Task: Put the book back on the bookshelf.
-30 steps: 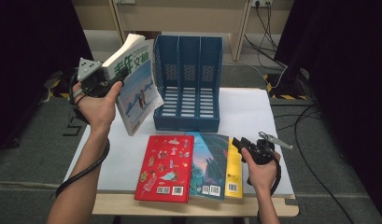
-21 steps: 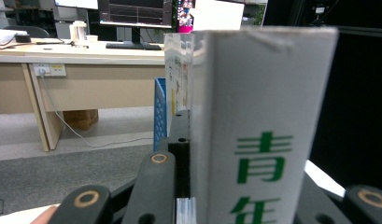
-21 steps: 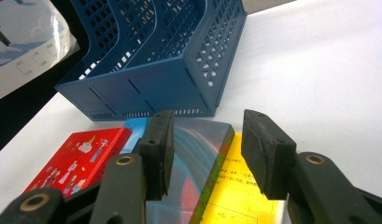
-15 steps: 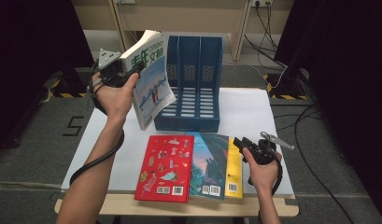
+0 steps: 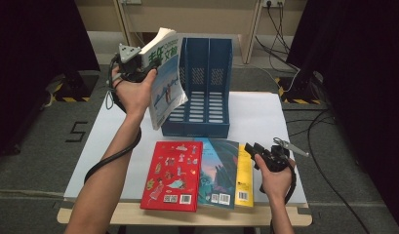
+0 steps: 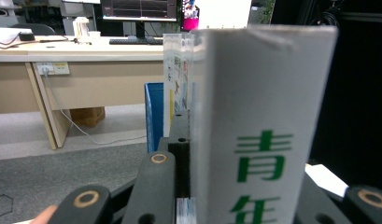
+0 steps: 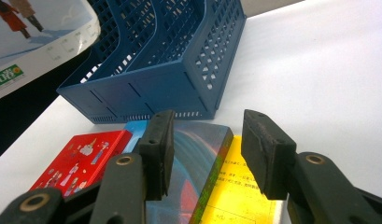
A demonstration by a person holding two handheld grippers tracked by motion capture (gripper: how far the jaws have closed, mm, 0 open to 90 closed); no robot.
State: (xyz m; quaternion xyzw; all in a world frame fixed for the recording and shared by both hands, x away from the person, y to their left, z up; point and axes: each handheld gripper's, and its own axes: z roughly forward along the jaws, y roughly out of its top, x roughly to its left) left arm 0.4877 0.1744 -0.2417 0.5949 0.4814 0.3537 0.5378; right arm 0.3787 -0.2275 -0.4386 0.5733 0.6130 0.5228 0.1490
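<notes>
1. We start with the room: a grey floor, dark curtains at both sides, and a white worktop [image 5: 265,117] that carries everything else.
2. Our landmark is the blue file rack [image 5: 199,87], standing at the back middle of the worktop with its upright slots open to the top and toward us.
3. The magazine [image 5: 165,73] is off the worktop, up in the air at the rack's left end, touching or nearly touching its leftmost wall (we cannot tell which). Its long axis runs top to bottom, a little tilted, its cover facing us.
4. In front of the rack three books lie flat and overlapping: a red book [image 5: 173,174], a teal book [image 5: 220,170], a yellow book [image 5: 244,175].
5. The left tool [image 5: 133,63] is pinching the magazine at its upper left edge; the left gripper view shows the spine [image 6: 263,140] between the jaws. Of the two hands this one is much nearer the rack, so slotting the magazine in seems to turn on carrying it rightward and down.
6. The right tool [image 5: 265,156] rests spread and empty at the yellow book's right edge.
</notes>
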